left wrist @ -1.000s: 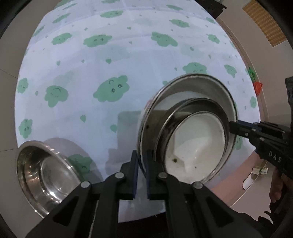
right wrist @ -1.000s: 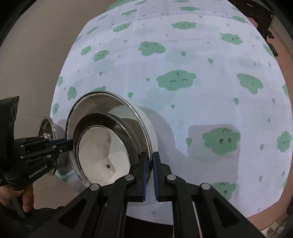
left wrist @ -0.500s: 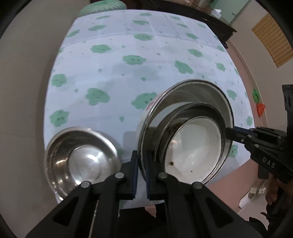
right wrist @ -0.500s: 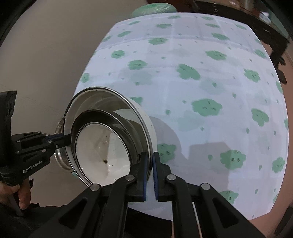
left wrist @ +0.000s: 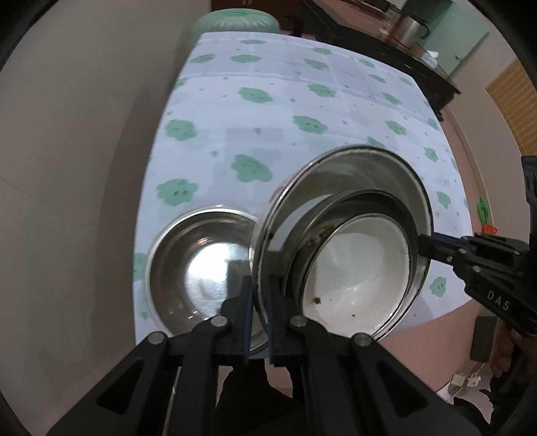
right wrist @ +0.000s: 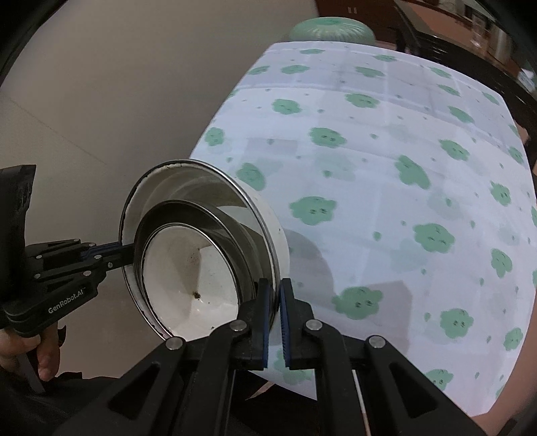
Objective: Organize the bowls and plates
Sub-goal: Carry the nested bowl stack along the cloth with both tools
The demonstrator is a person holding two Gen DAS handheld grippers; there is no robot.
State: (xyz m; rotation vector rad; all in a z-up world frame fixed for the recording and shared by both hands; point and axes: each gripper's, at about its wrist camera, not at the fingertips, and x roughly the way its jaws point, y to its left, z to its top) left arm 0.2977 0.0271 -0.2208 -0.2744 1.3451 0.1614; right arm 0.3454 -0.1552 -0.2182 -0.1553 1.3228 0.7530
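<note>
— Where are my hands?

— I have both grippers pointing steeply down over the desk (left wrist: 302, 100). My left gripper (left wrist: 258, 295) has its fingers clamped on the near rim of the stacked bowls (left wrist: 352, 268); my right gripper (right wrist: 274, 298) is closed on the opposite rim of the same stack (right wrist: 188, 265). The stack hangs tilted in the air between them, above the desk's near left corner, with a white bowl innermost and steel ones around it.

— And the other bowl?

— A single steel bowl (left wrist: 201, 265) sits on the desk just left of the stack, right at the edge. From the right wrist I can't see it; the stack covers that spot.

— Anything unclear?

— Dark specks lie in the white bowl; I can't tell what they are. How many bowls are nested is hard to count.

— The room?

— A white cloth (right wrist: 386, 167) with green clouds covers the desk, a green stool (left wrist: 235, 18) stands beyond its far end, and dark furniture (left wrist: 386, 43) lines the back.
</note>
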